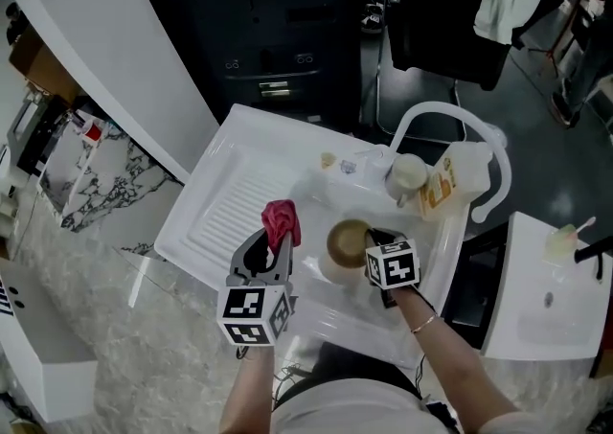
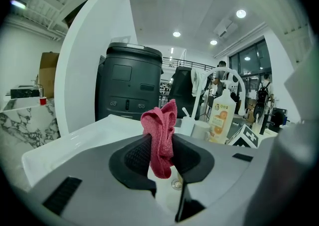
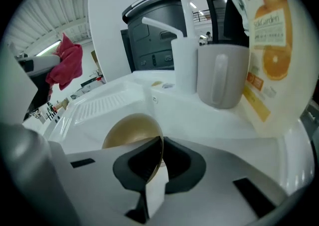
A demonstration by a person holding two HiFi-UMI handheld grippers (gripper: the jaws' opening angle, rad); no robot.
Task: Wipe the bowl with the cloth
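Observation:
A tan bowl (image 1: 347,242) sits tilted inside the white sink (image 1: 316,194). My right gripper (image 1: 375,246) is shut on the bowl's rim; in the right gripper view the bowl (image 3: 130,132) stands on edge between the dark pads, my right gripper (image 3: 160,156) pinching its wall. A crumpled red cloth (image 1: 282,223) sticks up from my left gripper (image 1: 273,246), which is shut on it to the left of the bowl. In the left gripper view the cloth (image 2: 160,137) hangs between the pads of my left gripper (image 2: 162,156). The cloth (image 3: 67,65) also shows at the right gripper view's left.
A white mug (image 1: 407,176) and an orange-labelled soap bottle (image 1: 448,183) stand at the sink's back right under the curved white tap (image 1: 450,121). The ribbed drainboard (image 1: 222,217) lies left. A black bin (image 2: 128,88) stands behind the sink. A marble counter (image 1: 96,183) is at far left.

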